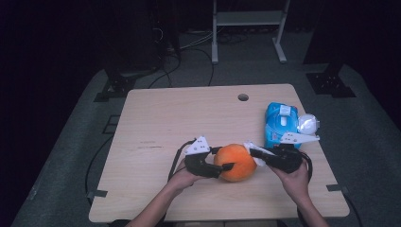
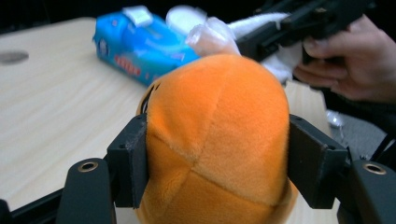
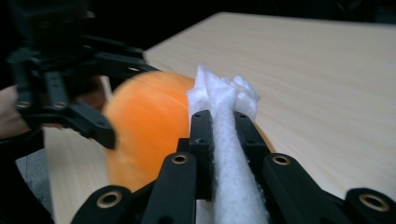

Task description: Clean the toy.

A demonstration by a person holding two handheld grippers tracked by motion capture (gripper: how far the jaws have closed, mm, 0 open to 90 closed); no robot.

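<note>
— Writing first: can any be read on the blue wipes pack (image 1: 281, 124)?

— Red lettering shows on its side in the left gripper view, but it is too blurred to read. A white flap sits on top, and a crumpled clear wrapper (image 1: 308, 124) lies at the pack's three o'clock.

— Where is the orange plush ball (image 1: 235, 162)?

— Near the front edge of the table (image 1: 156, 118), a little right of centre, at about seven o'clock from the pack. It is nearly round, so it has no clear long axis; its seams cross on the face turned to the left gripper's camera.

— And the jaws?

— The left gripper (image 1: 222, 161) has its jaws partway closed on the ball, one pad on each flank. The right gripper (image 1: 253, 152) has its jaws narrow, pinching a white wipe (image 3: 224, 116) that runs lengthwise between them, its bunched tip at the ball's two o'clock and probably touching the plush.

— Surface and room?

— Pale wood-grain table with a round cable hole (image 1: 243, 97) near twelve o'clock. Grey floor, cables, a metal frame (image 1: 248, 28) behind, dim surroundings.
</note>
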